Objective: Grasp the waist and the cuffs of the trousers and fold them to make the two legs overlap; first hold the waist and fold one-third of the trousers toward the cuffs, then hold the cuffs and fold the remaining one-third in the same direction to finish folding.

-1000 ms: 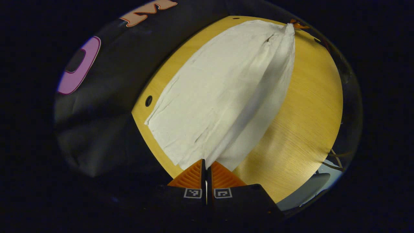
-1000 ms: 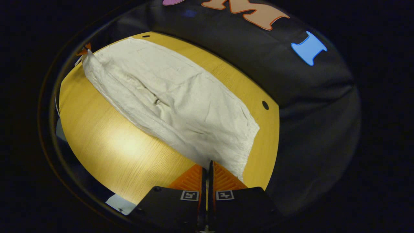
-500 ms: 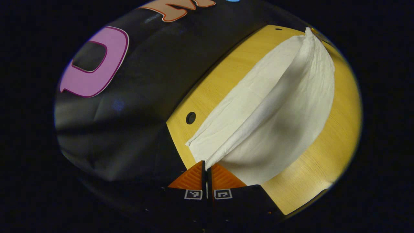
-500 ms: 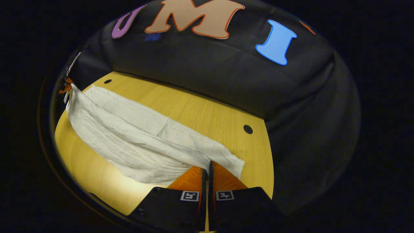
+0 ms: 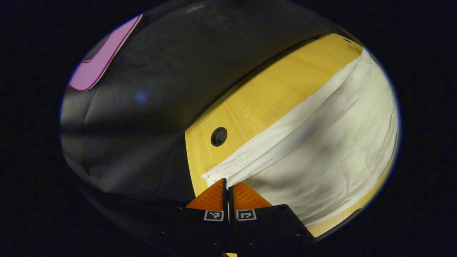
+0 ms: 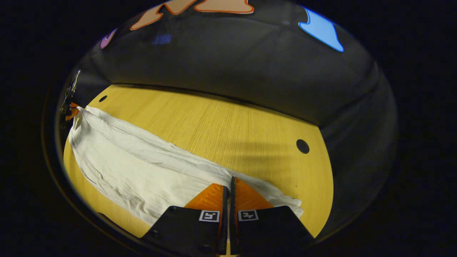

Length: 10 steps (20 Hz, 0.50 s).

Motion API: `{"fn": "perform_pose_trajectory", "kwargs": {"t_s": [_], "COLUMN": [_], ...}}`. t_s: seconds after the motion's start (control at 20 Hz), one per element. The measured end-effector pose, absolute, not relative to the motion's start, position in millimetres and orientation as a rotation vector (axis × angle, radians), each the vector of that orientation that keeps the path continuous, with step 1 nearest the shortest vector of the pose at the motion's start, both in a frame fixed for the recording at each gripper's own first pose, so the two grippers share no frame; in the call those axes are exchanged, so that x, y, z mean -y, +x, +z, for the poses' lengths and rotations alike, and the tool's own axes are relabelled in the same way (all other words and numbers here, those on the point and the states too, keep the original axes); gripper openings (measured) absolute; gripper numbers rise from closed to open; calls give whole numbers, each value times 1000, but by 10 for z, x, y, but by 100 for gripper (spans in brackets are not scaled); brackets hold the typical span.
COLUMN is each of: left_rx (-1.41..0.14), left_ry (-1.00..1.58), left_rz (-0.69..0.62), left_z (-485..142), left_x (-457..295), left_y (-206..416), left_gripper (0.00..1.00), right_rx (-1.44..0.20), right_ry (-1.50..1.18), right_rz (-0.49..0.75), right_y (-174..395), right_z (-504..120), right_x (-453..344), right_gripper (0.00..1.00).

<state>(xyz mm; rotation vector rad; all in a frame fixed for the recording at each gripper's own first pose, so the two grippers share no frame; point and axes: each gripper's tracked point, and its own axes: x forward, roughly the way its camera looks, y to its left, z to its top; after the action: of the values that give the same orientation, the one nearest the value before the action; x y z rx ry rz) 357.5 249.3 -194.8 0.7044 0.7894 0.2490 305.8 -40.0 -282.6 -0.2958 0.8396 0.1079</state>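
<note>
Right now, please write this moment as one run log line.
left gripper: shut on trousers | right gripper: shut on trousers | table: trousers partly lifted

We see dim, warm light from above. The table (image 6: 221,121) glows evenly, without harsh glare, and the trousers (image 5: 321,160) carry a soft grey shadow across their folds. Both fisheye views bend the table's edges hard. Focus stays reasonably sharp, darkening towards the rim.

Left gripper (image 5: 227,185): ribbed wedge fingers, black housing, two square fiducial markers at base. Right gripper (image 6: 228,184): identical build, paired markers, screw holes on housing.
</note>
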Motion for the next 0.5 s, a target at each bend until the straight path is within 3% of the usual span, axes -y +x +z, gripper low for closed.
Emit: {"fn": "perform_pose_trajectory", "kwargs": {"t_s": [0.35,0.4,0.45,0.5], "left_rx": [-681,-665,-649,-620], "left_ry": [509,462,429,411], "left_rz": [308,294,305,326], "left_z": [-2191,-2192,-2186,-2166], "left_x": [-2443,-2369,-2336,-2346], "left_y": [3802,3828,3827,3837], "left_gripper": [0,12,41,71], "right_rx": [-832,-820,-812,-805], "right_ry": [-135,-116,-92,-64], "right_rz": [118,125,129,145], "right_y": [3240,3253,3259,3254], "right_z": [-3019,-2997,-2964,-2912], "right_x": [335,315,296,259], "right_gripper": [8,16,19,30]}}
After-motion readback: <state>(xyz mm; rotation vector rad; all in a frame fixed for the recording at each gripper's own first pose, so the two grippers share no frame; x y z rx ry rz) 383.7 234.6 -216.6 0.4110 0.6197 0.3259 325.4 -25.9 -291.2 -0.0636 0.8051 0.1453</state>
